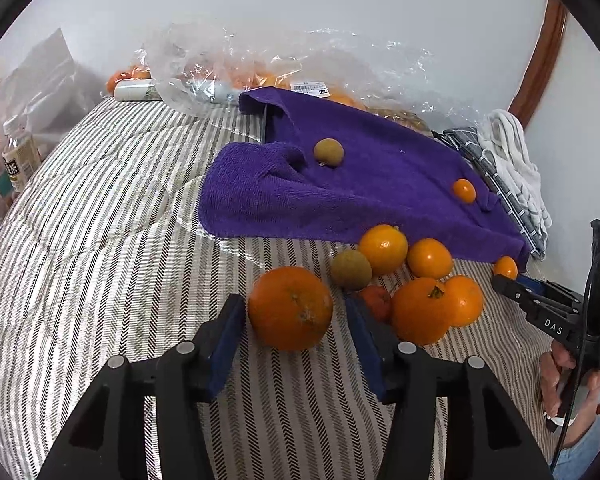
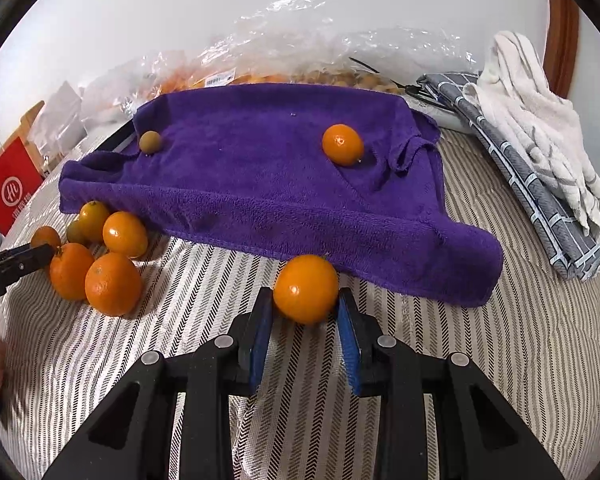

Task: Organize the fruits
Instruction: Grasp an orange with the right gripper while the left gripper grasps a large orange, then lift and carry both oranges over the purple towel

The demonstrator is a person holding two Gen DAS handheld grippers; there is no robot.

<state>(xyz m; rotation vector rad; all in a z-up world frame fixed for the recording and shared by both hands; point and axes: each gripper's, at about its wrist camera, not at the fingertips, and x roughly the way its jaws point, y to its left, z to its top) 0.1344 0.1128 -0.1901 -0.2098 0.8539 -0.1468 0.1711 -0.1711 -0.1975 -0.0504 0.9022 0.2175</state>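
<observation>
In the left wrist view a big orange (image 1: 290,308) rests on the striped bedcover (image 1: 100,220) between the blue pads of my left gripper (image 1: 296,320). A small gap shows beside its right pad, so it is open. Just right lies a pile of oranges (image 1: 420,310) with a brown-green fruit (image 1: 351,269). My right gripper (image 2: 306,300) is shut on a small orange (image 2: 306,288) at the purple towel's (image 2: 260,184) front edge. On the towel sit another small orange (image 2: 342,144) and a brown-green fruit (image 2: 151,142).
Clear plastic bags of fruit (image 1: 280,72) lie behind the towel against the wall. Folded grey checked and white cloths (image 2: 540,152) are stacked at the right. A bottle (image 1: 18,160) and a red box (image 2: 8,196) stand at the left. A hand (image 1: 560,380) holds the right gripper.
</observation>
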